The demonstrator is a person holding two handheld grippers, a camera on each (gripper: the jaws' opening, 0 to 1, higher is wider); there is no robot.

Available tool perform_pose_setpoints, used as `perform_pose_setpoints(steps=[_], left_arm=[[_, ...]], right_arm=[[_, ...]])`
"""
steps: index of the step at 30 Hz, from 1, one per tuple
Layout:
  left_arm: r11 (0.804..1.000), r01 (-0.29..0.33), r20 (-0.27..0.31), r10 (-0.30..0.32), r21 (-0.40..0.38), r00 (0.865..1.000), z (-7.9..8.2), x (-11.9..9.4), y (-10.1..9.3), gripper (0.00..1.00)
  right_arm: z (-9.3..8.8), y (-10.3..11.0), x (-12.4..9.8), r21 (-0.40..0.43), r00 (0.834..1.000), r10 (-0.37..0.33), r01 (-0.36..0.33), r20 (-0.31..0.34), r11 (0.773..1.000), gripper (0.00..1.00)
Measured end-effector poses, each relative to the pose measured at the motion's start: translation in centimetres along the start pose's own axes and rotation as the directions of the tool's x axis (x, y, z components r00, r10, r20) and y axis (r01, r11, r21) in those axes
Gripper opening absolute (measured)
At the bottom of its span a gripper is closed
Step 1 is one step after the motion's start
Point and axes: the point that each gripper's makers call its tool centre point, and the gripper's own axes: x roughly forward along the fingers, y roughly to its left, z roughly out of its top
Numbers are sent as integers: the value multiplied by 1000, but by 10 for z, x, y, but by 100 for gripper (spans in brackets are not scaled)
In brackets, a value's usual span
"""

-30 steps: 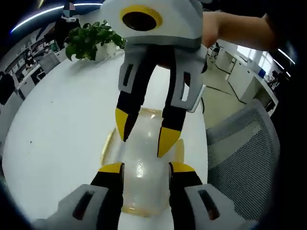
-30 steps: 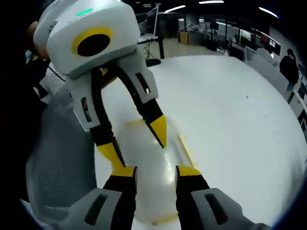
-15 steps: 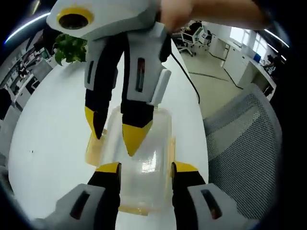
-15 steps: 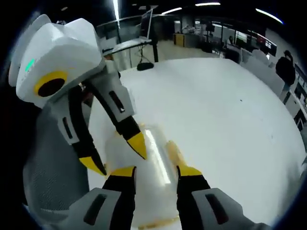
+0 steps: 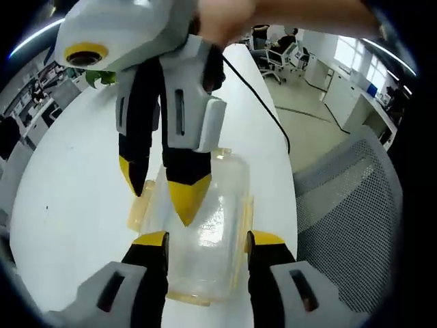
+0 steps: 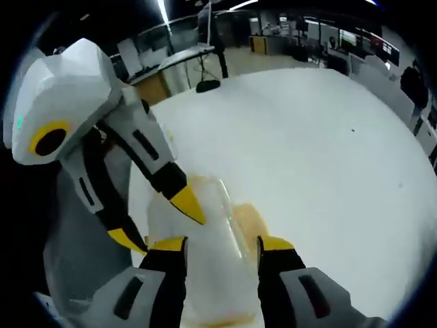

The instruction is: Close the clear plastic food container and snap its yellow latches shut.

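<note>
The clear plastic container (image 5: 215, 205) lies on the white table (image 5: 75, 171), lid down, with yellow latches (image 5: 140, 205) along its long sides. My left gripper (image 5: 208, 240) is open and its two jaws flank the container's near end. From above comes my right gripper (image 5: 159, 191), open: one fingertip (image 5: 188, 201) is over the lid and the other hangs outside the left-side latch. In the right gripper view the container (image 6: 212, 273) lies between my right gripper (image 6: 220, 244) jaws, a yellow latch (image 6: 249, 219) on its right, and the left gripper (image 6: 157, 222) reaches in from the left.
A grey mesh chair (image 5: 348, 225) stands close to the table edge beside the container. A potted green plant (image 5: 102, 77) sits at the far end of the table. A person's hand (image 5: 225, 14) holds the right gripper. Desks and office chairs fill the room behind.
The right gripper has shifted from the middle of the lid toward one long side, so its jaws now straddle that edge and its latch. The container stays in place.
</note>
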Motion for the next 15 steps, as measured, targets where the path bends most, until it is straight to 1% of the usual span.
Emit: perform_pose_setpoints(steps=[2, 4, 6, 7, 9, 10, 11, 13, 15], left_arm=[[1000, -1, 0, 1, 0, 1000, 0, 0, 0, 46], [1000, -2, -1, 2, -1, 1000, 0, 0, 0, 46], [1000, -6, 0, 6, 0, 1000, 0, -1, 1, 46], [1000, -7, 1, 7, 4, 1000, 0, -1, 1, 47], [1000, -17, 6, 17, -6, 1000, 0, -1, 3, 52], [1000, -19, 4, 19, -8, 1000, -1, -1, 3, 53], [1000, -21, 1, 21, 18, 1000, 0, -2, 3, 53], [995, -30, 5, 30, 99, 1000, 3, -4, 0, 50], [996, -31, 9, 31, 85, 999, 5, -4, -3, 49]], right_arm=[[0, -3, 0, -1, 1000, 1, -1, -12, 1000, 46], [-4, -5, 3, -17, 999, 0, 0, -38, 1000, 45], [-14, -5, 5, -27, 995, 13, -15, -94, 1000, 45], [-16, -7, 7, -40, 994, 11, -16, -105, 999, 46], [-21, -8, 9, -38, 991, 15, -20, -130, 999, 45], [-22, -8, 8, -41, 991, 21, -27, -131, 999, 45], [-19, -8, 7, -37, 992, 25, -30, -125, 999, 44], [-16, -9, 4, -41, 993, 22, -27, -116, 999, 44], [-12, -9, 1, -38, 994, 21, -25, -110, 999, 43]])
